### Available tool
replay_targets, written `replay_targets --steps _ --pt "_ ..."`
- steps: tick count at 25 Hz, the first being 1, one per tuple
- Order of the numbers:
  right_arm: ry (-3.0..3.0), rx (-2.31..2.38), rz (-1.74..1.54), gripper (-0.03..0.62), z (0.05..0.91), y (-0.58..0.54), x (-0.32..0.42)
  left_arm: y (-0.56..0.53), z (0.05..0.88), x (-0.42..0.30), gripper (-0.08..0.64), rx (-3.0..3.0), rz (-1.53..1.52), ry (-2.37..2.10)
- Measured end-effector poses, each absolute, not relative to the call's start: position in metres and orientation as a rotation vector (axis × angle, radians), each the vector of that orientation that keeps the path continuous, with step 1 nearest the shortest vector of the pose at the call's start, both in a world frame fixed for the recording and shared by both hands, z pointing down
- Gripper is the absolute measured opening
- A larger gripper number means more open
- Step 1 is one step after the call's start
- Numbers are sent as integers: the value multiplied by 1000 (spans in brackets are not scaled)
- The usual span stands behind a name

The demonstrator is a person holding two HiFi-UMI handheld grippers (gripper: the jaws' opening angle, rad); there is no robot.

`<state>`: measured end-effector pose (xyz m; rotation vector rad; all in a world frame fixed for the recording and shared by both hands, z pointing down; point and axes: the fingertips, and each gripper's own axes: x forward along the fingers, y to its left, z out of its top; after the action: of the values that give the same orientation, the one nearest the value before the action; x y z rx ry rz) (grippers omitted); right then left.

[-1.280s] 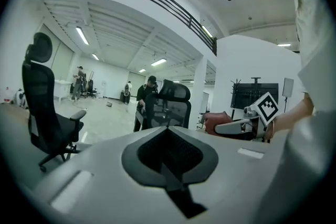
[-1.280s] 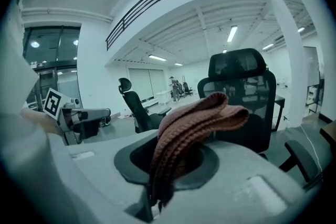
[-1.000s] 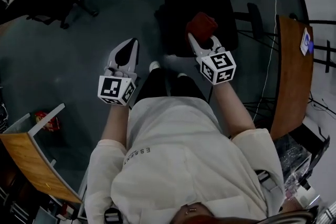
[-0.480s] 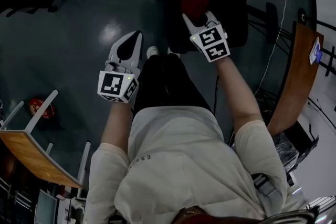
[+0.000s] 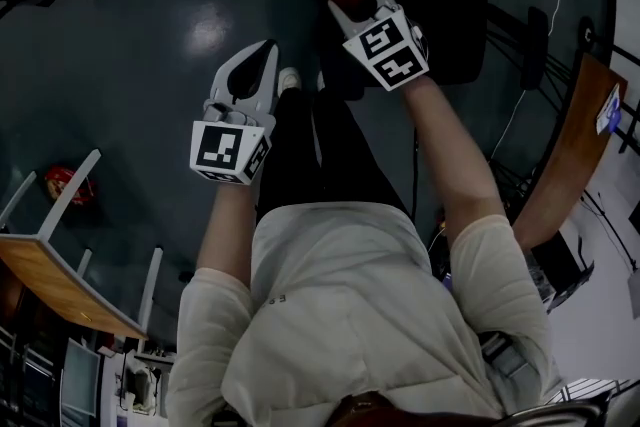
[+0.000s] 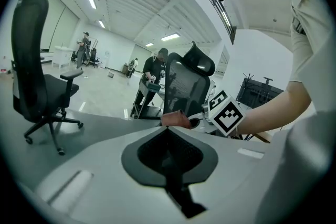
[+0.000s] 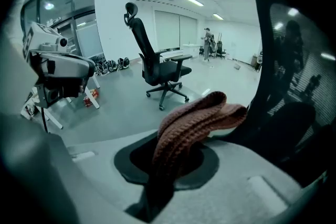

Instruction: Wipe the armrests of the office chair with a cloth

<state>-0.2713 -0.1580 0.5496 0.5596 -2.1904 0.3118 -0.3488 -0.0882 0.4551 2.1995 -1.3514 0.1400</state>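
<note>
Cloth [image 7: 195, 119], a reddish-brown knitted piece folded into a thick wad, is clamped between the jaws of the right tool [image 5: 350, 7], with its loose end bulging out past the tips. Just to that tool's left, the left tool [image 5: 262, 55] has its jaws pressed together on nothing. Both are held out low in front of the person's legs, above the grey floor [image 5: 150, 65].

Beyond the tips stands the office chair [image 5: 440, 0], dark and mesh-backed, with the cloth over the near edge of its seat; whether the cloth touches it I cannot tell. A dark pad on the chair's right side looks like one armrest [image 5: 537, 33], well apart from the cloth. Past it, a wooden counter [image 5: 570, 155] runs along the right. Farther off, a second office chair [image 7: 160, 68] stands alone on the open floor.

Risks, as I judge them:
- **Scraping:** the wad is short, so a steep approach could put hard jaw tips on the armrest instead of fabric.
- **Losing the cloth:** dragging against a grippy pad may pull it out of the clamp.
- **Chair moving:** it likely rolls or swivels, so sideways pressure could push it off, and the left tool is not bracing it.
</note>
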Motion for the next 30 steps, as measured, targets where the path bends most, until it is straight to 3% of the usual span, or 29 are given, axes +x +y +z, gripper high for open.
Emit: replay_targets --steps 19,30 --pt "-2174 409 695 43 544 12 -266 -67 472 -331 14 2172 183 -1310" --pt "-2183 683 385 43 538 -177 -235 -63 479 -315 14 2218 291 -1297"
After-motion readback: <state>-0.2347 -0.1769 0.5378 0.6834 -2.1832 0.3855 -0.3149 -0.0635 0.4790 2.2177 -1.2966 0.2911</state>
